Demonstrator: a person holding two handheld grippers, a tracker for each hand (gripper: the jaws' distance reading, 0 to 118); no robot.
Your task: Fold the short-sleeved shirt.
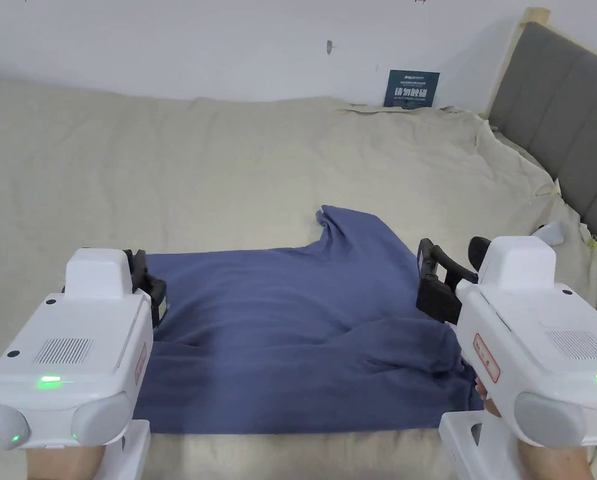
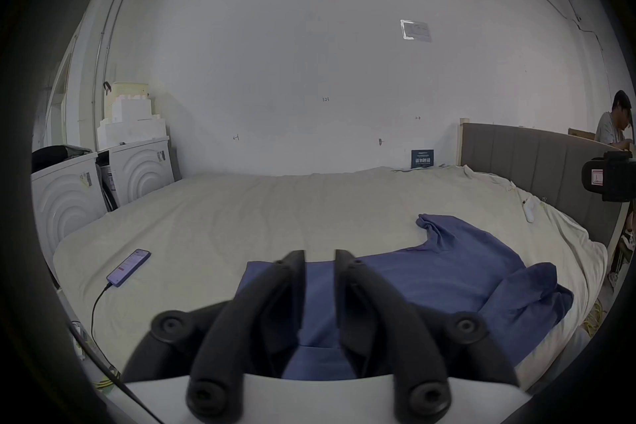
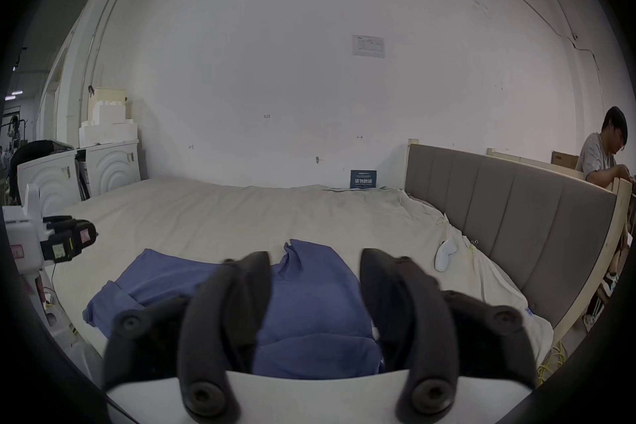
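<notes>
A blue short-sleeved cotton shirt lies spread and rumpled on the beige sheet-covered bed, close to its near edge, with one sleeve pointing toward the far side. The left gripper, white-bodied with black jaws, hovers over the shirt's left end; its jaws stand a little apart with nothing between them. The right gripper hangs over the shirt's right end, jaws spread wide and empty. A purple phone on a cable lies near the bed's left edge.
</notes>
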